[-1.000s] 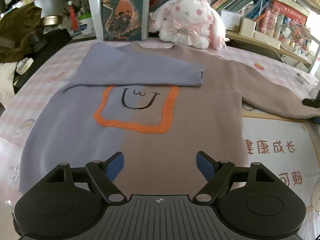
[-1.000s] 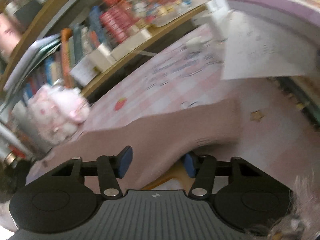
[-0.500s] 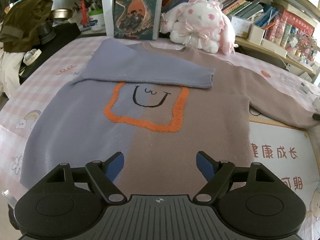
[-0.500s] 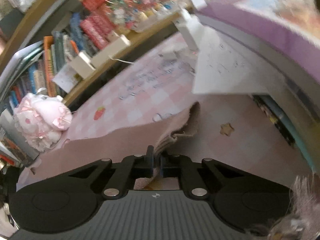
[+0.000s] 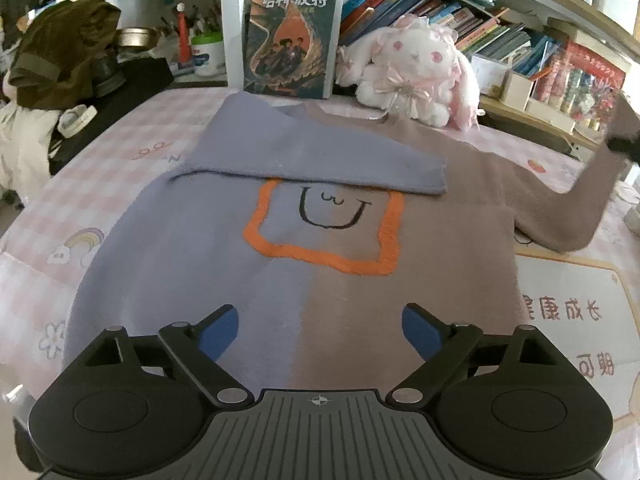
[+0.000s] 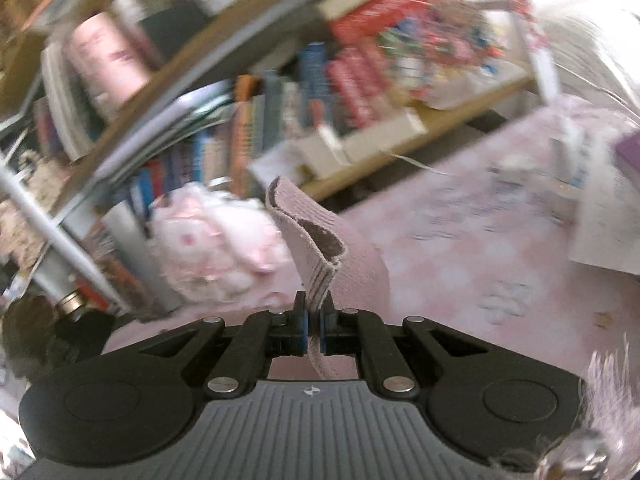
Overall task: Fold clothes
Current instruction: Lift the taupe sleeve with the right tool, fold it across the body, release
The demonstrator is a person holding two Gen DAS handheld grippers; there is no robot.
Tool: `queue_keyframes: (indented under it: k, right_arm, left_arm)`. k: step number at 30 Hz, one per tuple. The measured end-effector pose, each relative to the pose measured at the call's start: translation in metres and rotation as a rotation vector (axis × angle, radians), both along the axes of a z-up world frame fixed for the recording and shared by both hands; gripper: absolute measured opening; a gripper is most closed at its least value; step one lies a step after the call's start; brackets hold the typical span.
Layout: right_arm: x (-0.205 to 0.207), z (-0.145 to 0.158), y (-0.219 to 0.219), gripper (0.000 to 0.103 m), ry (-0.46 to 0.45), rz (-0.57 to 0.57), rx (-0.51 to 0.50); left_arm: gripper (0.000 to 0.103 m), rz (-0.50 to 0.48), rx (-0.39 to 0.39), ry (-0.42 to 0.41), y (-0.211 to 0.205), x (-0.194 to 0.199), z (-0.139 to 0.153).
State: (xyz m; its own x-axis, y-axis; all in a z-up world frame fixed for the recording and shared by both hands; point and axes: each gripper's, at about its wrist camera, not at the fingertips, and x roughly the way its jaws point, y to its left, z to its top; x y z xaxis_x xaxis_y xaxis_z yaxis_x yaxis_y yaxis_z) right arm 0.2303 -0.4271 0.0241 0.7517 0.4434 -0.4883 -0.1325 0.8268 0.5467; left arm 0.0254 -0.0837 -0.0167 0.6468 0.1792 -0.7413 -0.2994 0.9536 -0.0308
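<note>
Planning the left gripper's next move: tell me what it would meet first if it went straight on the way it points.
Probably the sweater lying flat on the bed: the open left gripper tilts down at its lower front, where blue meets brown.

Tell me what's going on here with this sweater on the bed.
A person is folding a sweater with two handheld grippers. Its blue sleeve is already folded across the chest. The right gripper has its jaws shut on the cuff of the brown sleeve and holds it off the bed. The left gripper hovers over the hem with nothing between its jaws, which have just been opening wider.
</note>
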Motion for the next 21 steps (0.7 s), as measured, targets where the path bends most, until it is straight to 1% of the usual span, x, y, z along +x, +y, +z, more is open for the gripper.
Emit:
queue_keyframes:
  k: [4, 9, 12, 18, 21]
  right_arm:
    - [-0.002, 0.018, 0.045, 0.005, -0.037, 0.048, -0.017]
    - [-0.003, 0.04, 0.104, 0.005, -0.073, 0.078, -0.049]
    - [-0.005, 0.051, 0.146, 0.005, -0.099, 0.103, -0.083]
    - [-0.008, 0.058, 0.226, 0.005, -0.129, 0.146, -0.118]
    - [-0.008, 0.053, 0.264, 0.005, -0.131, 0.161, -0.144]
  left_arm:
    - [0.092, -0.059, 0.014, -0.026, 0.019, -0.002, 0.003]
    - [0.092, -0.137, 0.017, -0.099, 0.054, -0.009, 0.016]
    - [0.093, -0.167, 0.006, -0.128, 0.077, -0.012, 0.021]
    - [0.093, -0.191, 0.011, -0.149, 0.12, -0.017, 0.025]
    - [0.093, -0.188, 0.016, -0.155, 0.14, -0.022, 0.026]
